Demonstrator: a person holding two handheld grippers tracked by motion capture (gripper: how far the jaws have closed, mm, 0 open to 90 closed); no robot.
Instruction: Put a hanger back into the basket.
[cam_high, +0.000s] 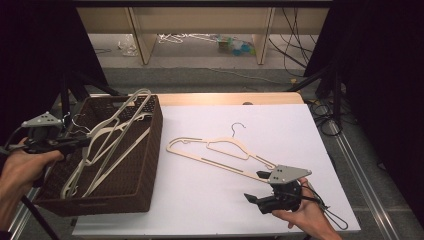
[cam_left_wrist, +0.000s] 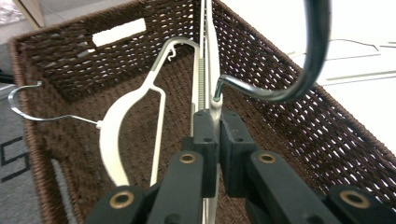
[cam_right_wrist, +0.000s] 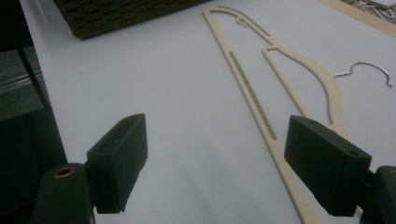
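While left gripper (cam_left_wrist: 218, 135) clamps cream hanger (cam_left_wrist: 211, 60) edge-on at neck, beside its grey metal hook (cam_left_wrist: 299, 70), hanger hangs inside brown wicker basket (cam_high: 145, 165). Second cream hanger (cam_left_wrist: 126, 121) lies on basket floor. Right gripper (cam_right_wrist: 215, 163) jaws wide, empty, over white table (cam_high: 210, 195); flat hanger (cam_high: 220, 152) lies just beyond.

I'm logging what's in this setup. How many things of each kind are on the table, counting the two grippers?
Cream hangers: 3 (table hanger, basket hanger, held hanger clamped in the left gripper)
Wicker basket: 1
Grippers: 2 (the left one, plus the right gripper, jaws open)
Total: 6
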